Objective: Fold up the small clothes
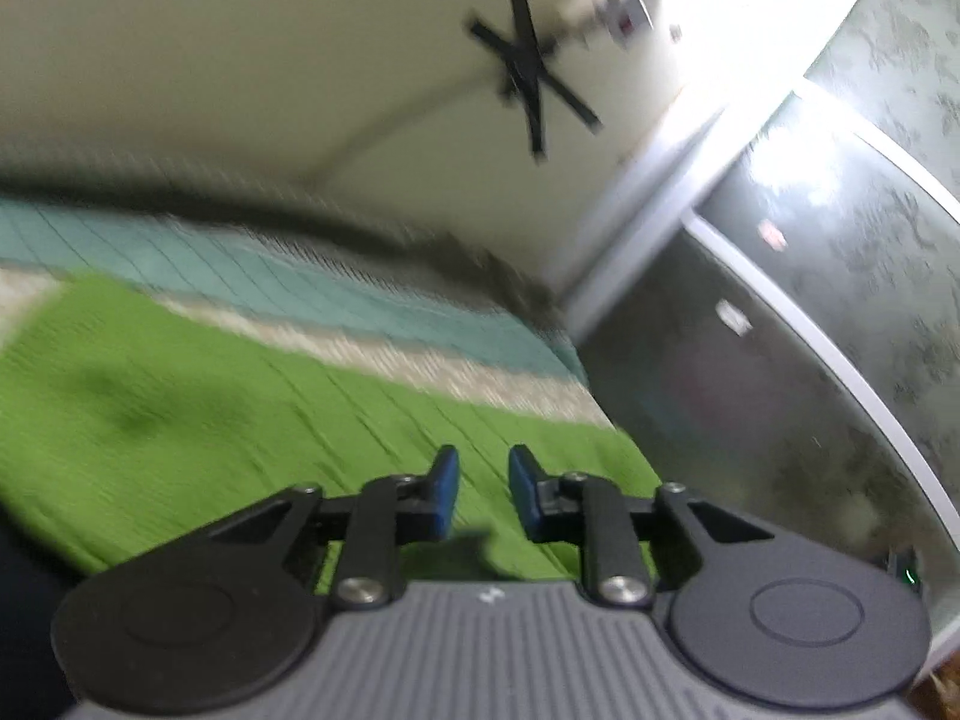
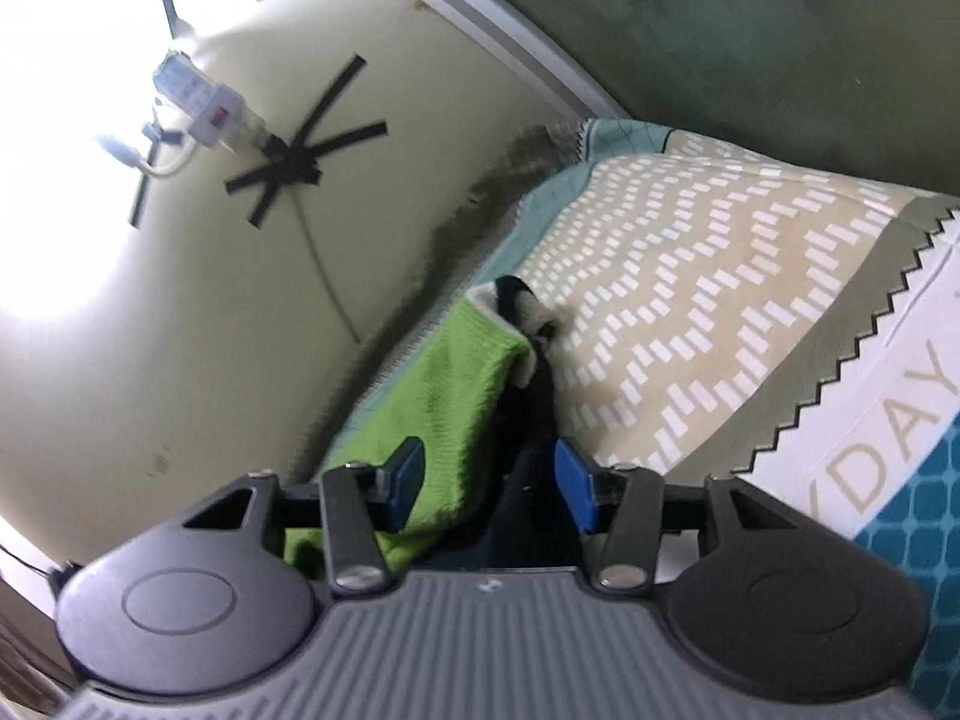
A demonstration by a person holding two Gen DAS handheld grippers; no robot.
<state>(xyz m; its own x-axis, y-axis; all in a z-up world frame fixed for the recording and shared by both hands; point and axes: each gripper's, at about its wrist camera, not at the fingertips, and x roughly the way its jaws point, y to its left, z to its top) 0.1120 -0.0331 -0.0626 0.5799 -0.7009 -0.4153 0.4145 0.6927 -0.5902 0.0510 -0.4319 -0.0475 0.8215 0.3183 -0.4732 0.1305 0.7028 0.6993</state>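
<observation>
A green knitted garment [image 1: 240, 396] lies spread on the bed under my left gripper [image 1: 483, 495], whose blue pads stand slightly apart with nothing between them. The left view is blurred by motion. In the right wrist view the same green garment [image 2: 456, 396] lies in a strip with a dark garment [image 2: 531, 420] beside it. My right gripper [image 2: 489, 489] is open wide just above both, its left pad over the green knit, its right pad at the dark cloth's edge. It holds nothing.
A patterned bedspread [image 2: 720, 312] with teal [image 1: 360, 300] and beige bands covers the bed. A cream wall [image 2: 180, 330] with black tape marks [image 2: 306, 144] and a white power strip [image 2: 204, 102] runs along the bed. A dark cabinet [image 1: 810, 330] stands at the bed's end.
</observation>
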